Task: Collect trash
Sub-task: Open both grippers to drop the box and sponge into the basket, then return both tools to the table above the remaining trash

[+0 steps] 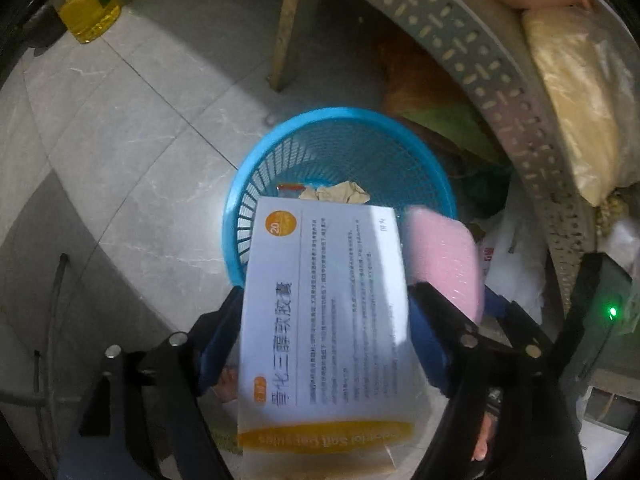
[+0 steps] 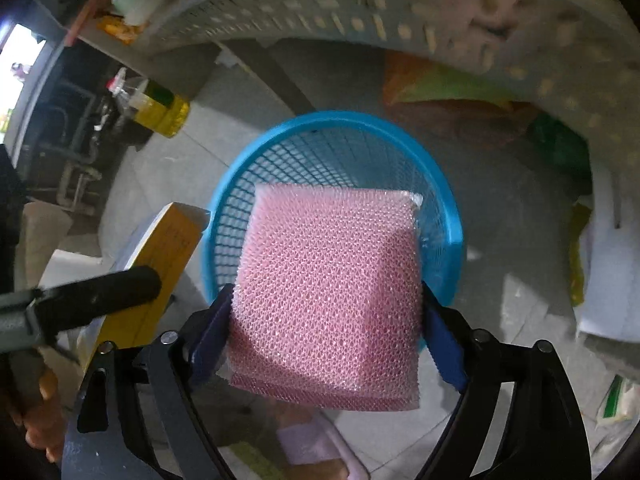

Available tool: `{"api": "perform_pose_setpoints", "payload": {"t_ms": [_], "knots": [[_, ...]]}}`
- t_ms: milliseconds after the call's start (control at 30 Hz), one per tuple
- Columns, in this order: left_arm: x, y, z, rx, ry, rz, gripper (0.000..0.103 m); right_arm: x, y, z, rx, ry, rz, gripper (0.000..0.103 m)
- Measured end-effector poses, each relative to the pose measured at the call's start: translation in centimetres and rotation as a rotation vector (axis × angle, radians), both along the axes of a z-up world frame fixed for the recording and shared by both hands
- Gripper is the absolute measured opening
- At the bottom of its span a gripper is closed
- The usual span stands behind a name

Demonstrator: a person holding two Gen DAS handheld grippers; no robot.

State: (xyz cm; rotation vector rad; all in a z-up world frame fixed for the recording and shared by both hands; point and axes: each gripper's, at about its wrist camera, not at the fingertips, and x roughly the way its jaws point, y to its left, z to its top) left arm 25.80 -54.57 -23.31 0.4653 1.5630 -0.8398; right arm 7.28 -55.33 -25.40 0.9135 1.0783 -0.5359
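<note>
While the left gripper (image 1: 324, 328) pinches a white and yellow box (image 1: 324, 304) by its long sides, the right gripper (image 2: 326, 332) grips a pink mesh pad (image 2: 328, 292). Both point steeply down, the box's long axis running away from the camera. The blue basket (image 2: 452, 236) lies directly below and ahead, mouth open, paper scraps (image 1: 340, 193) inside. Bare tile floor (image 1: 132, 152) flanks its left; a perforated grey rim (image 1: 500, 80) crowds the far right.

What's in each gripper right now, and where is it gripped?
Left gripper holds the white medicine box by its long side edges. Right gripper holds the pink mesh pad by its side edges.
</note>
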Motion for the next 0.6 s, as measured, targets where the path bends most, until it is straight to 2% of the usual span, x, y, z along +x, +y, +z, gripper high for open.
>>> {"api": "perform_pose_setpoints", "payload": {"t_ms": [100,367,500,600], "knots": [[-0.2,-0.2,0.5,-0.022,-0.027,0.012,0.085,0.2,0.0,-0.4,-0.016,0.021,-0.004,0.087],[-0.2,1.2,4.6,-0.092,-0.072,0.006,0.086,-1.3,-0.1,1.5,-0.051,-0.025,-0.036,0.088],[-1.3,3.2,8.3,-0.147,-0.092,-0.005,0.086,-3.0,1.3,4.1,-0.09,-0.057,-0.032,0.088],[-2.6,5.9,12.3,-0.22,-0.118,-0.012,0.086,-4.8,3.5,6.9,-0.122,-0.099,-0.01,0.088]]}}
